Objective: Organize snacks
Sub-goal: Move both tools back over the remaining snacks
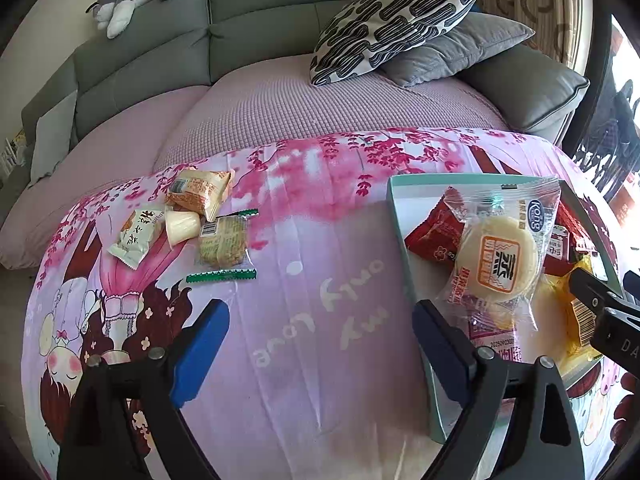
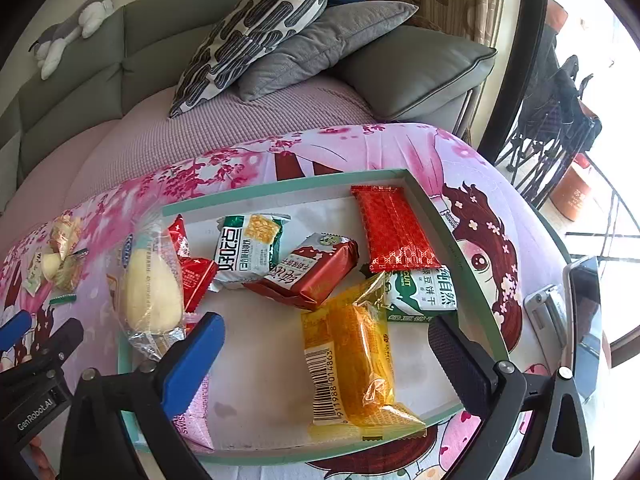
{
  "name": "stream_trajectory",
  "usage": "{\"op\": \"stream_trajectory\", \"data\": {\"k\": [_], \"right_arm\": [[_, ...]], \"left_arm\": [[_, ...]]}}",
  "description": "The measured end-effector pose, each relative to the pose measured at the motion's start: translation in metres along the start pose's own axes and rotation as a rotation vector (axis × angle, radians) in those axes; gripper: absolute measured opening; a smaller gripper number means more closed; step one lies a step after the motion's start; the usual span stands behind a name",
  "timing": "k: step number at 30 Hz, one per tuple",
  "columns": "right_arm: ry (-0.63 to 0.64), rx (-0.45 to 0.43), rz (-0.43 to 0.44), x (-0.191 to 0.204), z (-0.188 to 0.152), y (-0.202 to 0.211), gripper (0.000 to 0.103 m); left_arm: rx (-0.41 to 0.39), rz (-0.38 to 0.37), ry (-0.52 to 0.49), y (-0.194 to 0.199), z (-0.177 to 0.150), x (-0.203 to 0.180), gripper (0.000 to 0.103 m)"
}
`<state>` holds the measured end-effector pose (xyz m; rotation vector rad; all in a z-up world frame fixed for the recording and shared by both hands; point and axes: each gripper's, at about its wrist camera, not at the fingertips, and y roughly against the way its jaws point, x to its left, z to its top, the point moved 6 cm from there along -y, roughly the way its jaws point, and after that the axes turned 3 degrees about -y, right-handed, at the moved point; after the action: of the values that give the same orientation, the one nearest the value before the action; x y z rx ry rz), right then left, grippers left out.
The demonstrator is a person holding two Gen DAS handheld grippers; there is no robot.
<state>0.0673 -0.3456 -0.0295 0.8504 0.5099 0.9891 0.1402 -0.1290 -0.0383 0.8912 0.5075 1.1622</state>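
Left wrist view: the left tongs [image 1: 320, 344] stand wide open and empty above the flowered bench [image 1: 304, 248]. Four snacks are not yet collected at far left: an orange pack [image 1: 202, 192], a white pack [image 1: 138, 238], a jelly cup [image 1: 182, 226] and a green-edged biscuit pack [image 1: 222, 246]. The tray [image 1: 400, 216] at right has a round cake [image 1: 498, 260] propped on its near-left rim.

Right wrist view: the right tongs [image 2: 326, 352] gape wide, holding nothing, over the tray [image 2: 280, 192]. Inside lie a yellow wafer [image 2: 352, 364], a red bar [image 2: 394, 228] and several other packs. By my judgement, most is done; four remain.
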Motion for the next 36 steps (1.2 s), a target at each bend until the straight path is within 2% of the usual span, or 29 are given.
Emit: {"op": "stream_trajectory", "data": {"k": [14,29,32,36], "right_arm": [[0.033,0.011,-0.001,0.016,-0.009,-0.002,0.103],[0.050,-0.023,-0.017,0.025,-0.006,0.014,0.103],[0.056,-0.050,-0.003,0.031,-0.003,0.022,0.103],[0.078,-0.085,0.065,0.051,-0.001,0.035,0.103]], "left_arm": [[0.018,0.025,0.032,-0.013,-0.012,0.014,0.094],[0.023,0.056,0.089,-0.007,-0.018,0.039,0.094],[0.016,0.072,0.115,-0.004,-0.018,0.051,0.094],[0.024,0.129,0.168,-0.002,-0.021,0.079,0.094]]}}
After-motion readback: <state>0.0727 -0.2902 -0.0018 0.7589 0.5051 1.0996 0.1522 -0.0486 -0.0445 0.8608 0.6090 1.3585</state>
